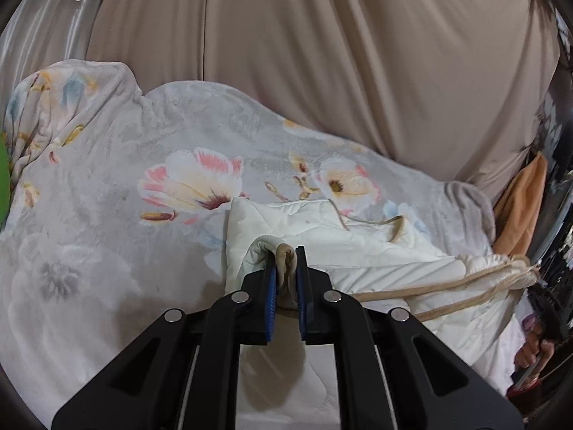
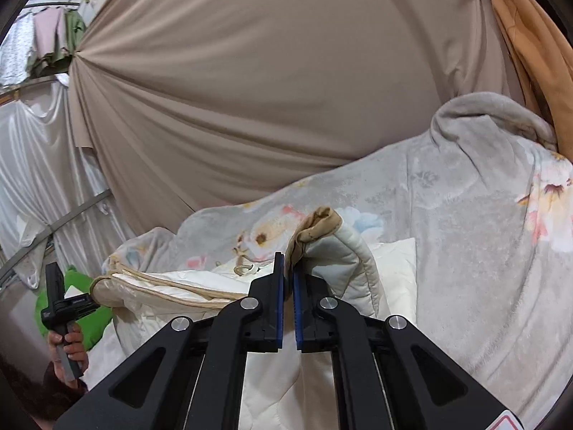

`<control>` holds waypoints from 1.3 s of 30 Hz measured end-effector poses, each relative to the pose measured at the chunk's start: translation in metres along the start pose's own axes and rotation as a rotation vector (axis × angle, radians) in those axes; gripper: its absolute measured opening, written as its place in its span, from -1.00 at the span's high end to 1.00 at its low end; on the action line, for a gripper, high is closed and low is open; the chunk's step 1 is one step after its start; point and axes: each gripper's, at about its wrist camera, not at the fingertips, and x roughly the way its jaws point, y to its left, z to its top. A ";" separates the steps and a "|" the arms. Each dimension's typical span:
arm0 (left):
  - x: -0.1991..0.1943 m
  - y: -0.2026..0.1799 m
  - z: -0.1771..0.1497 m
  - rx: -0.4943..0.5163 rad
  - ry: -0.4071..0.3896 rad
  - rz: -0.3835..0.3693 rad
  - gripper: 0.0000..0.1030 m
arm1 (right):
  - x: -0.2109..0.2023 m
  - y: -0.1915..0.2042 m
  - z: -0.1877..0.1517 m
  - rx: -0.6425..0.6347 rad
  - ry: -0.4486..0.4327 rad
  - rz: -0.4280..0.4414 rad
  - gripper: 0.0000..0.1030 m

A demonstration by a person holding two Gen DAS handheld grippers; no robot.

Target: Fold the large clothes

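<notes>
A white quilted cover (image 1: 343, 247) with tan piping lies partly folded on a grey floral blanket (image 1: 118, 186). My left gripper (image 1: 286, 254) is shut on a bunched tan-edged corner of the quilt, which sticks up between the blue pads. In the right wrist view my right gripper (image 2: 288, 261) is shut on another corner of the quilt (image 2: 333, 251), whose tan hem curls up above the fingers. The quilt's piped edge (image 2: 161, 286) stretches left from there toward the person's hand (image 2: 70, 349) on the left gripper's handle.
A beige curtain (image 1: 322, 53) hangs behind the bed. The floral blanket (image 2: 483, 233) covers the whole surface and bunches up at both ends. An orange cloth (image 2: 526, 36) hangs at the right, white satin drapes (image 2: 32, 165) at the left, a green cushion (image 2: 82, 304) beside them.
</notes>
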 end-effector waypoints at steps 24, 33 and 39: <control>0.147 0.010 -0.023 0.101 0.171 0.136 0.76 | 0.137 -0.064 -0.033 0.030 0.283 -0.198 0.95; 0.059 0.014 -0.014 0.058 -0.071 0.075 -0.39 | 0.047 -0.037 -0.009 -0.030 0.021 -0.092 -0.09; 0.043 0.017 0.007 0.053 -0.065 0.039 -0.74 | 0.064 -0.045 0.011 -0.028 0.084 -0.149 -0.43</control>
